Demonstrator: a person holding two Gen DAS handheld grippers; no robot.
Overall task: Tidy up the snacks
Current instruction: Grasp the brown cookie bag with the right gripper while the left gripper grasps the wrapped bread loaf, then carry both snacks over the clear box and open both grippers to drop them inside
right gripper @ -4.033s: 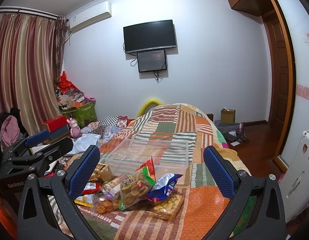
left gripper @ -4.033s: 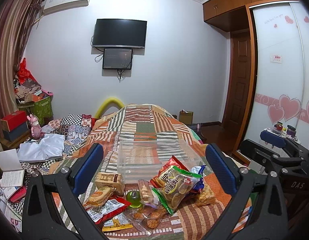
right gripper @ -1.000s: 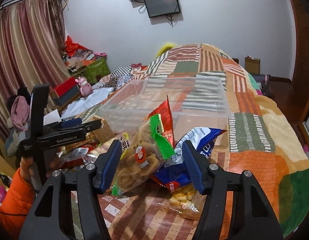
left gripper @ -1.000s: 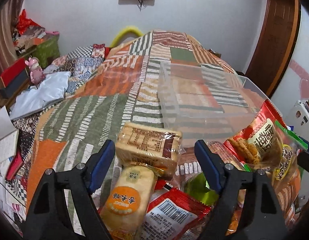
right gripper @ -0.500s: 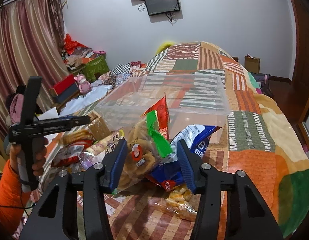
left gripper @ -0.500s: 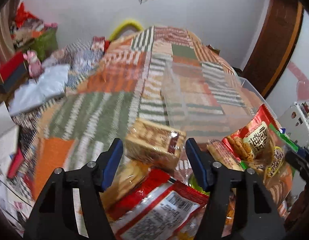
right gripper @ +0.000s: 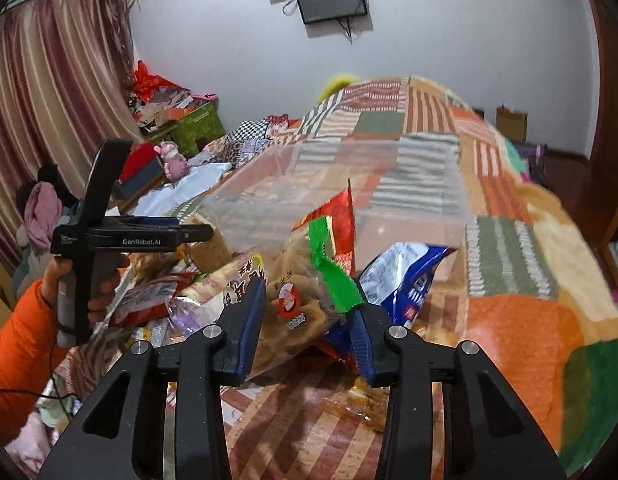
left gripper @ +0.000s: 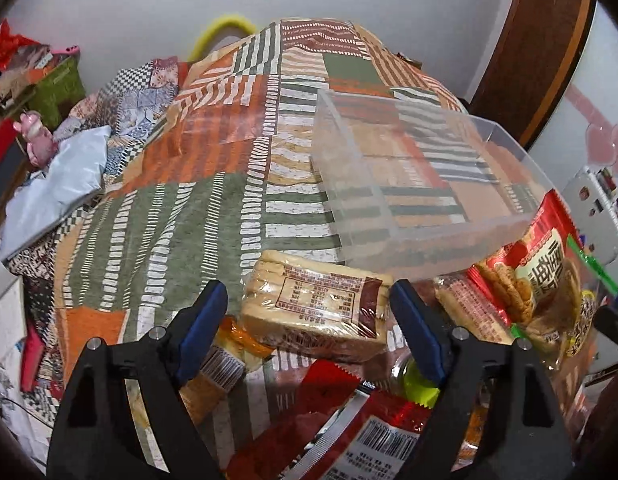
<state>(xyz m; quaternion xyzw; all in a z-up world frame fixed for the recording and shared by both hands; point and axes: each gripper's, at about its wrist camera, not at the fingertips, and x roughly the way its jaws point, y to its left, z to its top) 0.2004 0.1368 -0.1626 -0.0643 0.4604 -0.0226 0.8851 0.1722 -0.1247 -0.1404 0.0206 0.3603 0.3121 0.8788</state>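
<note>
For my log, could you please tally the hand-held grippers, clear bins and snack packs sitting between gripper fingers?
Hand-held grippers: 2, left hand-held gripper, right hand-held gripper
Clear plastic bin: 1
Snack packs between fingers: 2, biscuit pack, green-topped cookie bag
Total: 5

A bed (left gripper: pixel 157 216) under a patchwork quilt (right gripper: pixel 521 264) carries everything. A clear bin (left gripper: pixel 421 176) sits on the quilt, with a heap of snack packs (left gripper: pixel 317 312) just in front of it. A white cloth (left gripper: pixel 57 184) lies at the bed's left edge.

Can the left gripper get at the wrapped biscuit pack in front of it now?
Probably yes. The left gripper has its jaws open on either side of the biscuit pack, with nothing between them.
</note>
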